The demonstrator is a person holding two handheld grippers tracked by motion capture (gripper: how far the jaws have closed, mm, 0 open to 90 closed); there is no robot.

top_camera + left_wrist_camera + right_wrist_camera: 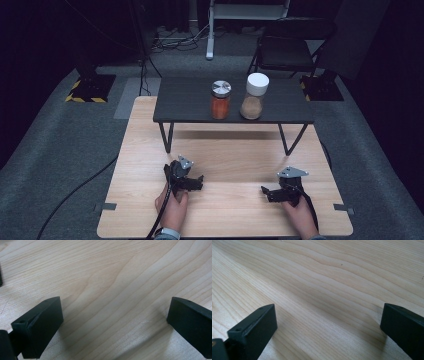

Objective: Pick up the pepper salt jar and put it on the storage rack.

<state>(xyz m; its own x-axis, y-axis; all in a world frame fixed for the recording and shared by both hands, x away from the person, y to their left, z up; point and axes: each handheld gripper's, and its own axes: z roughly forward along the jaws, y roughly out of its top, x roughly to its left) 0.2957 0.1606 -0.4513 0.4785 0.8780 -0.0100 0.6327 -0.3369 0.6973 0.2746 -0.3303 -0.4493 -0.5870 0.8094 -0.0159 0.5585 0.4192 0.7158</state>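
Observation:
Two jars stand side by side on a low dark shelf [185, 102] at the back of the wooden table [225, 155]. The left jar [220, 99] holds orange powder under a silver lid. The right jar [253, 96] holds brown powder under a white lid. My left gripper [196, 182] rests near the table's front, left of centre, with a hand on it. My right gripper [266, 192] rests at the front right. In the left gripper view the left gripper [115, 315] is open over bare wood. The right gripper [328, 320] is open too, with nothing between its jaws.
The shelf stands on thin black legs [166, 137] with open room beneath it. A black cable [75, 192] trails off the table's left side over grey carpet. A folding chair [285, 50] and stand bases sit behind the table.

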